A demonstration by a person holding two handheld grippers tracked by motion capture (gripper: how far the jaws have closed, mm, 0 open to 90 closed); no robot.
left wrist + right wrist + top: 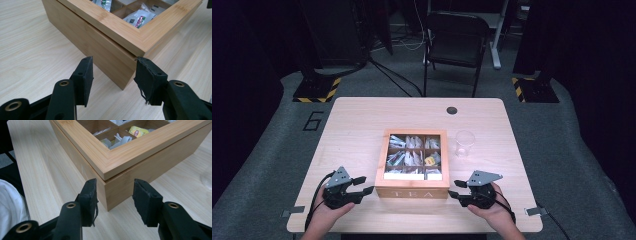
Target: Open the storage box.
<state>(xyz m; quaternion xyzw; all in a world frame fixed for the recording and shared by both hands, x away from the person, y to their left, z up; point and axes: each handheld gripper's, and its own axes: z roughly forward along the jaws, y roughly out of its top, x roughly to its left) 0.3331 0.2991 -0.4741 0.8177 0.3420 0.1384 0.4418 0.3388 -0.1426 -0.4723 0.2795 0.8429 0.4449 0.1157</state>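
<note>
Both grippers approach the tea box (412, 192): left gripper (363, 185) at its 8 o'clock corner, right gripper (453, 190) at 4 o'clock. Both stand half-open, holding nothing. Next, I judge, they must reach the lid (117, 161).

Overhead camera faces forward; both close gripper cameras share the tea box (412, 186).

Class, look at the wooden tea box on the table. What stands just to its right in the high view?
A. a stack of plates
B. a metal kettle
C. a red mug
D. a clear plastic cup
D: a clear plastic cup stands upright on the table beside the tea box, near its far right corner.
</note>
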